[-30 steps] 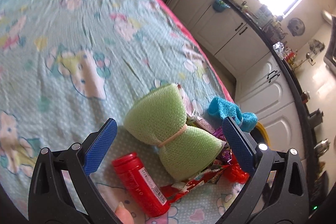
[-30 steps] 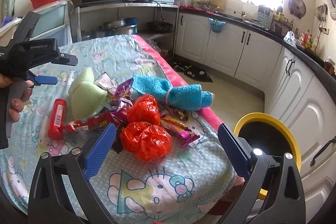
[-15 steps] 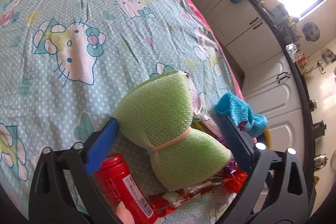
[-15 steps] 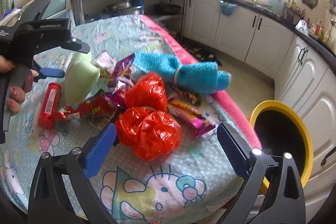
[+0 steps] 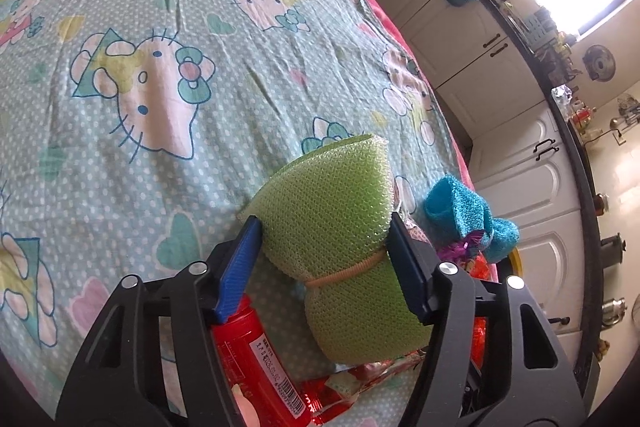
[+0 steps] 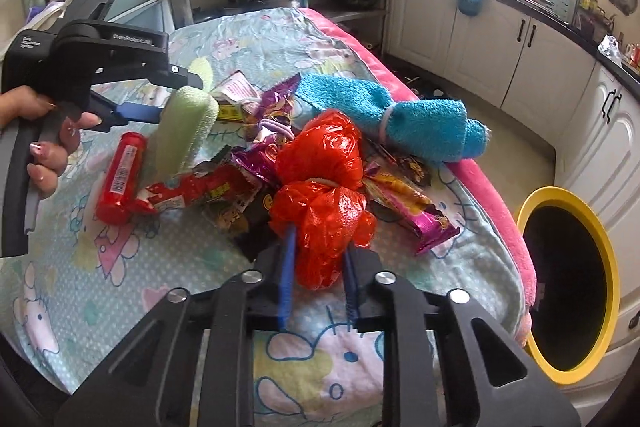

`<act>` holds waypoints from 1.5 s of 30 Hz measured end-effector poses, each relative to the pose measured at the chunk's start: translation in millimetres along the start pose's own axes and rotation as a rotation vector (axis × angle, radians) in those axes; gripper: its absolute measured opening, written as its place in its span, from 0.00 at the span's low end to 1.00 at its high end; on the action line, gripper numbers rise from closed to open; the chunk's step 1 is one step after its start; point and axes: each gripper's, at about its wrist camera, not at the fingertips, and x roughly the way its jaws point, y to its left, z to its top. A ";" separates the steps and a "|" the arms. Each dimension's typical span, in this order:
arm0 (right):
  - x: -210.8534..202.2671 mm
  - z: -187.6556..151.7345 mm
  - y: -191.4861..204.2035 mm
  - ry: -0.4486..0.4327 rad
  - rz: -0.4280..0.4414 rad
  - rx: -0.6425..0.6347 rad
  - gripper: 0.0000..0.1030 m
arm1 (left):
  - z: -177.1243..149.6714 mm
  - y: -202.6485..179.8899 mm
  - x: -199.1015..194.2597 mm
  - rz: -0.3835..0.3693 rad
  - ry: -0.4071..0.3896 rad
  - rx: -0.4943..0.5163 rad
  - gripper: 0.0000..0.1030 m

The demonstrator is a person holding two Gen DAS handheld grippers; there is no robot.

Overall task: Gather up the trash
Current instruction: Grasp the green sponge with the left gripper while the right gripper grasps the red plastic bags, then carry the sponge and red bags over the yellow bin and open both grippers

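Right hand-held gripper [image 6: 316, 263] pinched red plastic bag [image 6: 324, 187], bag straight ahead near desk's right edge; yellow-rimmed bin [image 6: 600, 247] lay further right, off that edge. Left hand-held gripper [image 5: 324, 231] clamped green sponge [image 5: 340, 227], long axis along fingers.

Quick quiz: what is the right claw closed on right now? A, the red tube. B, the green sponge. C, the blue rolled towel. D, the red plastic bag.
D: the right claw pinches the lower end of the red plastic bag between its blue fingers.
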 end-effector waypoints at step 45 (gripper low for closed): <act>-127.1 22.3 -46.3 -0.292 -0.078 0.121 0.14 | -13.8 -156.1 -105.8 -0.226 -0.256 0.359 0.31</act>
